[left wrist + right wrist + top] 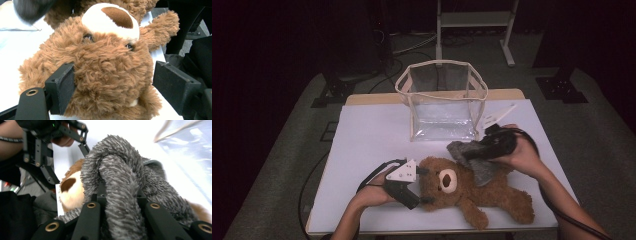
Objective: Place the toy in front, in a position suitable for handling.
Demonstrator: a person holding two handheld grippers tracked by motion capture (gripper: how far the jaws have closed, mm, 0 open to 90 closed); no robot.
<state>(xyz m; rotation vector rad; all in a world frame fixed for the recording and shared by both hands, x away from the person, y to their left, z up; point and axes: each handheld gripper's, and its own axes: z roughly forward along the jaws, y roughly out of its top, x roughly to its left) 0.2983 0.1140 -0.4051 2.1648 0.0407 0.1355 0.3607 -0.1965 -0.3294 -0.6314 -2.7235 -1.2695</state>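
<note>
On table: fluffy brown teddy bear (472,187) | left hand-held gripper (421,186) straddles head, spread | right hand-held gripper (472,152) pinching grey cloth (479,162)

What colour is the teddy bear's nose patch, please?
Dark brown nose patch on a cream muzzle, clearest in the left gripper view.

Black left gripper (422,186), grey three-cornered plate, brass-ringed screw holes, trailing black cables, bare forearms
</note>
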